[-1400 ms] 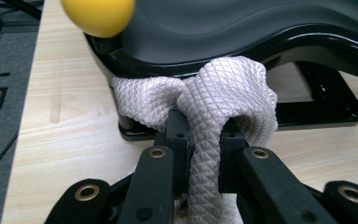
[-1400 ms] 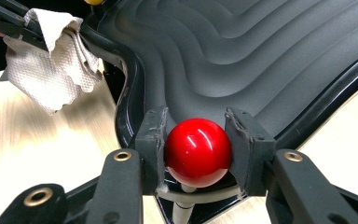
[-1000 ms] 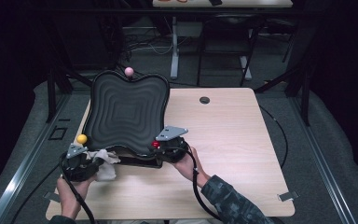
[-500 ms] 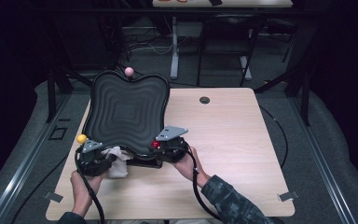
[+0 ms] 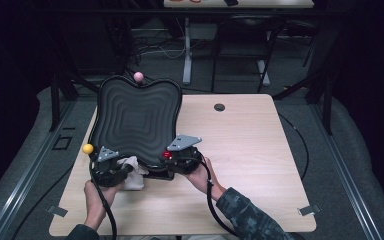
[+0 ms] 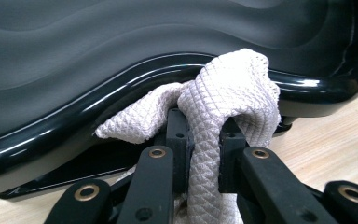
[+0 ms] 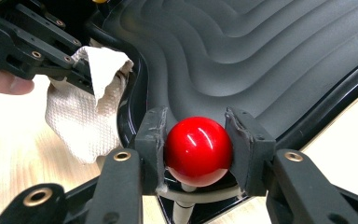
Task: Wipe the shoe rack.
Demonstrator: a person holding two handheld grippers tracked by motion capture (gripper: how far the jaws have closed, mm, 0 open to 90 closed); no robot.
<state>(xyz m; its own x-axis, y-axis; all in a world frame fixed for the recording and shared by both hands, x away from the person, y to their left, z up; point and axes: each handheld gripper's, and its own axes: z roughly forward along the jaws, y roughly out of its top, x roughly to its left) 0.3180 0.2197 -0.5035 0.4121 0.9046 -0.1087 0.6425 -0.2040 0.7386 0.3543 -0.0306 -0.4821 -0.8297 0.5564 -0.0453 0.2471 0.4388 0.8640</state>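
The left gripper [image 6: 204,154] was clamped on a fold of the white cloth [image 6: 223,98], whose bunched top pressed against the glossy near rim of the black wavy tray [image 6: 121,42]. In the high view that gripper [image 5: 111,167] sat at the tray's near left corner, just beside a yellow ball [image 5: 87,148]. Against the picture a second earlier it had shifted a little to the right along the rim, carrying the cloth [image 5: 134,172] with it, so that more cloth showed between the two grippers. The left hand [image 5: 99,195] came up from the bottom edge, wrist low, with the cable trailing back past the forearm.

The right gripper [image 7: 198,149] was closed on the red ball [image 7: 198,150] that stands on a short post at the tray's near edge. It had kept its place, and its grip was unchanged. In the high view the right hand [image 5: 200,175] held it level from the side, the camouflage sleeve [image 5: 245,215] angled in from the lower right.

The tray [image 5: 135,115] lay tilted on the wooden table [image 5: 260,150], its far edge raised, with a pink ball [image 5: 138,76] at the top.
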